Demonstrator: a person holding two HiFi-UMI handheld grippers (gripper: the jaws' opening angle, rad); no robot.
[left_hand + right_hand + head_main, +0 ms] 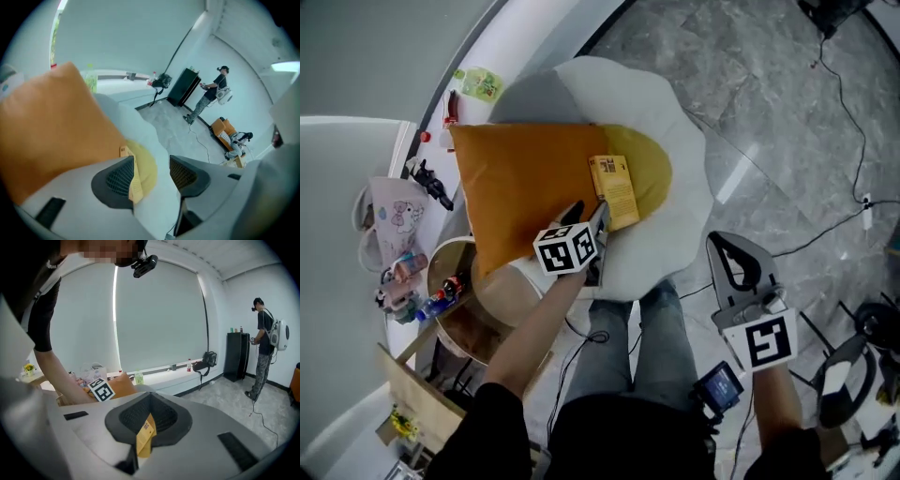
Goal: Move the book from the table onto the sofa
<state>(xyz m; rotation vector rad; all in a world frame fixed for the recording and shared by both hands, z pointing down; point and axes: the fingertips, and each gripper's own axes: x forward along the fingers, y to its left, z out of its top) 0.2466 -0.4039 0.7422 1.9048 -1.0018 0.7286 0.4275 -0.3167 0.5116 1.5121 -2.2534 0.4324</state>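
Observation:
The yellow book (614, 190) lies flat on the sofa (675, 122), a white petal-shaped seat with a yellow middle, against an orange cushion (525, 187). My left gripper (589, 214) hangs just above the book's near edge, jaws apart and nothing between them. In the left gripper view (152, 164) the book (137, 180) shows below, beside the left pad, with the orange cushion (51, 126) behind. My right gripper (719, 240) is held off to the right over the floor, tips together and empty. In the right gripper view (149, 399) the book (146, 433) shows through the hollow between the jaws.
A round wooden table (469, 309) with bottles and small items stands left of my legs. Cables (844, 122) run over the marble floor at the right. A green bottle (480, 84) sits on the window sill. Another person (211, 93) stands far off by a black cabinet.

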